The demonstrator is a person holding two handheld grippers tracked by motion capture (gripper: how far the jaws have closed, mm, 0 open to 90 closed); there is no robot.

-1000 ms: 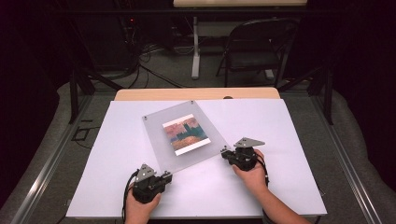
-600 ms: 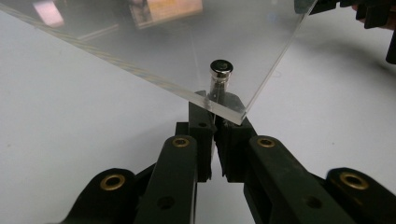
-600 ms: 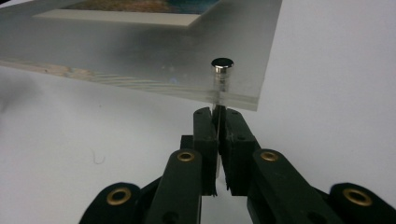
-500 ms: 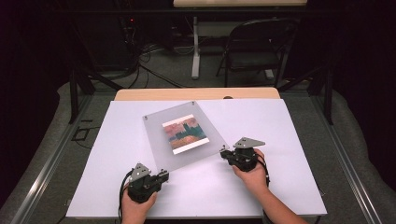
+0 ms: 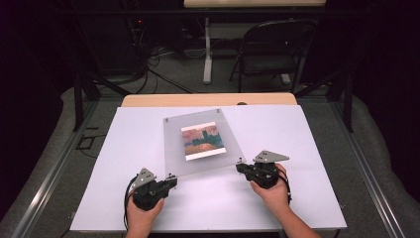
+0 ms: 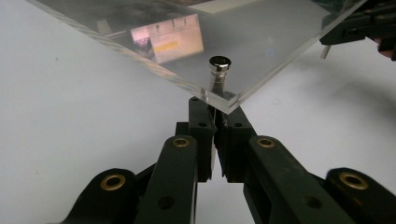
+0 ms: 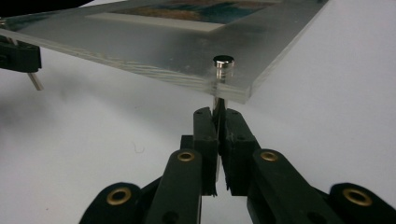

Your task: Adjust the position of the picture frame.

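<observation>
I am working two tongs: the left tongs (image 5: 170, 180) are clenched on the metal standoff leg under the near left corner of the acrylic frame, and the right tongs (image 5: 239, 166) are clenched on the leg under the near right corner. In the left gripper view my left tongs (image 6: 215, 122) are pinching the thin pin just below the clear plate; in the right gripper view my right tongs (image 7: 218, 120) are doing the same.

Going by size, I am seeing one white tabletop (image 5: 307, 148), then one acrylic frame (image 5: 173, 144) lying on its middle, turned askew, its near corners at the tongs. Inside it is sitting one picture (image 5: 203, 140) with orange and blue tones. Smallest are the round-headed standoffs: one standoff (image 6: 219, 64) at the left corner, one standoff (image 7: 223, 63) at the right, and I am making out two more at the far edge in the high view.
</observation>
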